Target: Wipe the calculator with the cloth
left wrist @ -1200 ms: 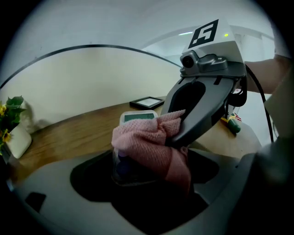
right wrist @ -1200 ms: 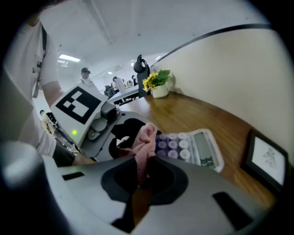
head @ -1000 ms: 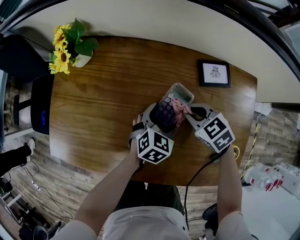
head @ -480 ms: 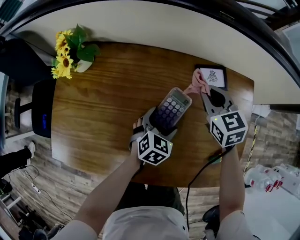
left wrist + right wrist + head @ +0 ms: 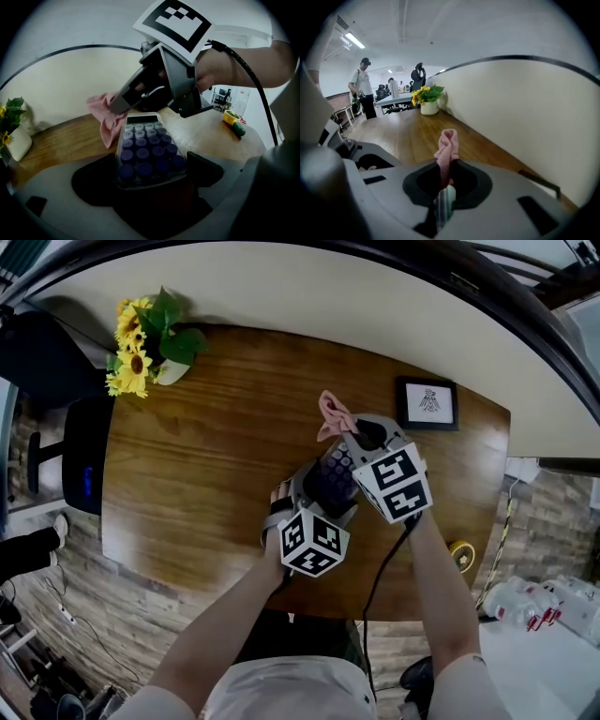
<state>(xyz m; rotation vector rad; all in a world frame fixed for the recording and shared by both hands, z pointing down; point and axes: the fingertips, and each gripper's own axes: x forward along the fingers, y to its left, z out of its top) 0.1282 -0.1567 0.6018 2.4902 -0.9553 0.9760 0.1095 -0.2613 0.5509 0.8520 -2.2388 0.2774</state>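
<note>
My left gripper (image 5: 325, 491) is shut on the near end of a grey calculator (image 5: 335, 468) with dark purple keys, holding it tilted over the wooden table (image 5: 206, 456). In the left gripper view the calculator (image 5: 146, 151) sits between the jaws, its display end pointing away. My right gripper (image 5: 352, 434) is shut on a pink cloth (image 5: 332, 415), which hangs at the calculator's far end. In the left gripper view the cloth (image 5: 105, 117) drapes beside the display's left corner. The right gripper view shows the cloth (image 5: 447, 151) sticking up from the shut jaws.
Sunflowers in a white pot (image 5: 142, 337) stand at the far left corner. A framed picture (image 5: 427, 401) lies at the far right. A yellow tape measure (image 5: 461, 554) is near the right front edge. A black chair (image 5: 82, 454) stands left of the table.
My right gripper swung the cloth off the calculator toward the framed picture, then back left to the calculator's far end. The left gripper kept the calculator almost still.
</note>
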